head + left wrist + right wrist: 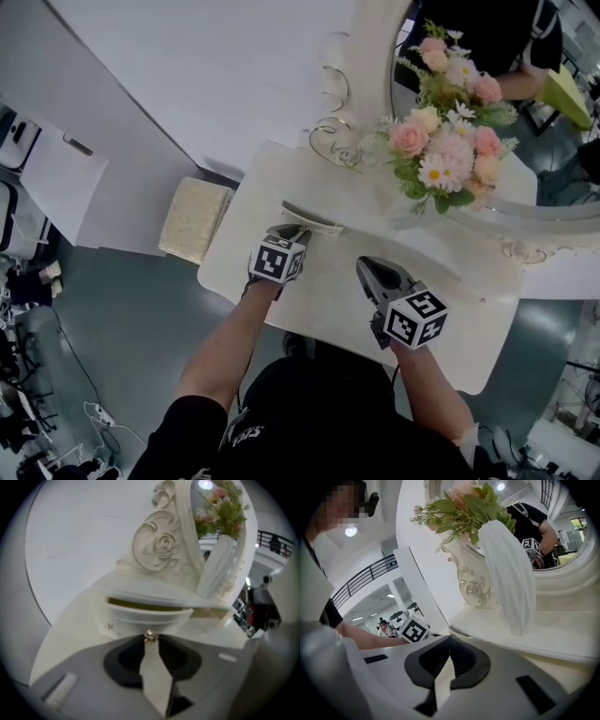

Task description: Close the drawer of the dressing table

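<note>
**Pinching the drawer knob (pixel 150 636) with the left tongs (pixel 296 231), drawer (pixel 143 617) hanging open**

Gripping that tiny sparkly knob right at the tips of the left tongs, jaws closed down on it, only a thin wedge of gap behind the tips. Aiming down and forward at the curved white drawer front. Sits pulled partway out from under the upper tier of the dressing table (pixel 309 309), dark slot of the inside showing along its top edge. Lives toward the back left of the tabletop, just below the carved scroll (pixel 157 550) at the foot of the mirror (pixel 553 159).

Holding the right tongs (pixel 449 656) over the bare tabletop a bit to the right of the left pair, jaws pressed together at the tips, gripping nothing, apart from the drawer.

Also spotting a ribbed white vase (pixel 508 573) of pink and white flowers (pixel 448 141) further back on the right, in front of the mirror.
</note>
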### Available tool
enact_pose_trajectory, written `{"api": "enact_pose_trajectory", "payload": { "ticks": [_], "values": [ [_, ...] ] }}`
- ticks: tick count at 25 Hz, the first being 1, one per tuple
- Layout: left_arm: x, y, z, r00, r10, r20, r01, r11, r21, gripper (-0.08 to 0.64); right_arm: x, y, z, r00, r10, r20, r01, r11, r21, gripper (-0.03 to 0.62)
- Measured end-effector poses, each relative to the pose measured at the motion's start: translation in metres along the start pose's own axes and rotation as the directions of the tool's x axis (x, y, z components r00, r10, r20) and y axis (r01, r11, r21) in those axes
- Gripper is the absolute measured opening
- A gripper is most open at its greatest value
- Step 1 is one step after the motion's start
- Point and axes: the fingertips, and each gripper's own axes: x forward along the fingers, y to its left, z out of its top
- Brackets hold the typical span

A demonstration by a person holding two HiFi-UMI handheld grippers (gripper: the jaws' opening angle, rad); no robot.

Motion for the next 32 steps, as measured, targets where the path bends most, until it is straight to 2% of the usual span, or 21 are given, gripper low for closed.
{"api": "enact_pose_trajectory", "payload": {
  "ticks": [25,32],
  "values": [
    [0.023,0.009,0.025,1.000,-0.017,0.004,0.017,1.000,0.005,0.100,0.001,-0.017,-0.005,0.999,-0.039,-0.005,0.040,0.999,0.036,-0.005],
    [0.022,0.007,0.026,1.000,0.016,0.013,-0.016,0.998,0.062,0.126,0.002,-0.012,-0.005,0.999,-0.048,-0.003,0.048,0.998,0.027,-0.006]
  ]
}}
